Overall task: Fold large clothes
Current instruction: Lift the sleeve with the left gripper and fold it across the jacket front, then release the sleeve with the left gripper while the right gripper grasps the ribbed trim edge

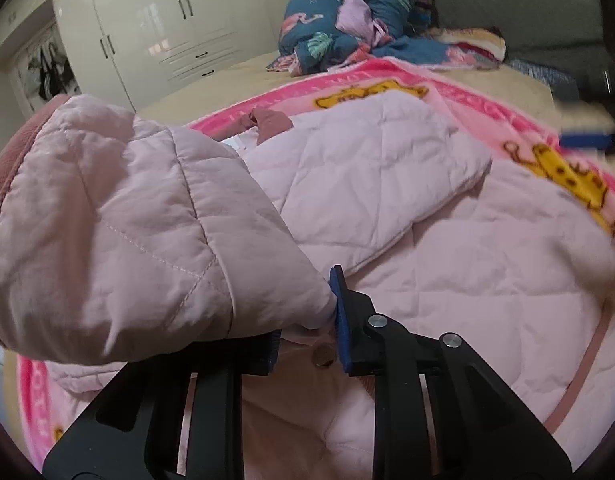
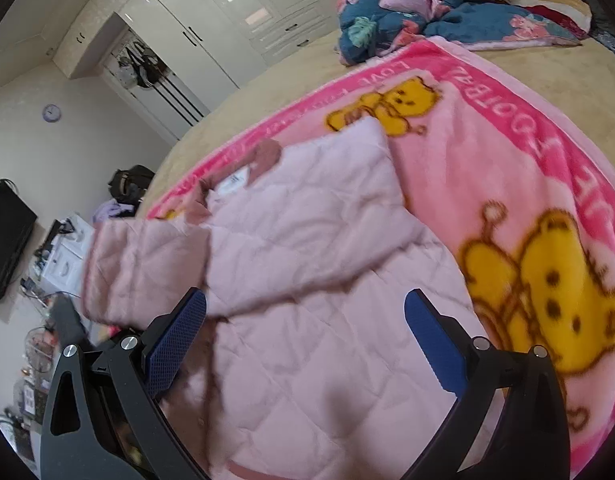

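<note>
The pale pink quilted padded jacket (image 2: 307,280) lies on the pink bear-print fleece blanket (image 2: 487,184), beneath both grippers. It looks light, puffy and slippery. The left gripper (image 1: 307,332) pinches a sleeve (image 1: 119,232), lifted ahead of its fingers; the stitched cuff seems the surest hold. The right gripper (image 2: 305,340) hangs open above the jacket.

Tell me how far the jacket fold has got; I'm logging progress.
Early to midway. Done: one sleeve already lies folded across the jacket, which is spread on the blanket. In hand: the left hand-held gripper is shut on the other sleeve, lifted above the jacket. The right hand-held gripper is open, holding nothing. Left: lay that sleeve across, then fold the body.
</note>
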`<state>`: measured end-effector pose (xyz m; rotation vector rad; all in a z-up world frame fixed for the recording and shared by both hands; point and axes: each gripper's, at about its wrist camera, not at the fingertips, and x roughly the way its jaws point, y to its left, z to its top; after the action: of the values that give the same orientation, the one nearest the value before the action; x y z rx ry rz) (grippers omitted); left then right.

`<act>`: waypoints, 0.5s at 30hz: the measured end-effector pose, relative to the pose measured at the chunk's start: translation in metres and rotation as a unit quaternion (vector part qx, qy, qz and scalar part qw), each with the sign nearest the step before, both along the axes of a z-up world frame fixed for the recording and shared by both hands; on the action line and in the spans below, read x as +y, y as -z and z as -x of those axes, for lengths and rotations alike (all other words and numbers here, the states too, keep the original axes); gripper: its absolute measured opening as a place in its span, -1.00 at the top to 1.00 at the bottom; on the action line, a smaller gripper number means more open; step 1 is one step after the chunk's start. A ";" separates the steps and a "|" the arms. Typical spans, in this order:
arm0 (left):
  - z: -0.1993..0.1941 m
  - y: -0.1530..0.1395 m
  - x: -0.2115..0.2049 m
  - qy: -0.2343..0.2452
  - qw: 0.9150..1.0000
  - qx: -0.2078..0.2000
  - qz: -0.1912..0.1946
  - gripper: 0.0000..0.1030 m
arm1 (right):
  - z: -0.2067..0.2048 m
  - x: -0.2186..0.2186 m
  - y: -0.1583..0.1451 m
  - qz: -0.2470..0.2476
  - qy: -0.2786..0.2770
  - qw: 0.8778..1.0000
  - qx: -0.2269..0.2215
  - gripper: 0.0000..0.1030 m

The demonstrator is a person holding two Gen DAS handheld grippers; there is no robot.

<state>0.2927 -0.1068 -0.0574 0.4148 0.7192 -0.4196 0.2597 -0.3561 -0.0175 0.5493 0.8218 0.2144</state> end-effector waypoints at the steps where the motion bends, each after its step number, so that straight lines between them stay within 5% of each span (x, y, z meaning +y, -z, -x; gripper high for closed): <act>1: 0.001 0.000 -0.001 0.002 1.000 -0.001 -0.004 0.71 | -0.004 0.000 -0.007 -0.003 -0.002 1.000 -0.006 -0.92; 4: 0.001 0.003 -0.003 0.004 1.000 -0.001 -0.012 0.71 | -0.026 0.012 -0.036 -0.014 -0.030 0.999 -0.011 -0.92; 9: 0.001 0.004 -0.004 0.003 1.000 0.000 -0.014 0.71 | -0.082 0.082 -0.083 -0.042 -0.171 0.984 0.012 -0.92; 15: 0.001 0.004 -0.004 0.003 1.000 0.001 -0.013 0.68 | -0.125 0.187 -0.098 0.028 -0.259 0.964 0.058 -0.92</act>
<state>0.2916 -0.1109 -0.0618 0.4421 0.7258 -0.4170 0.3850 -0.1695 0.0807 0.2853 1.0749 0.6409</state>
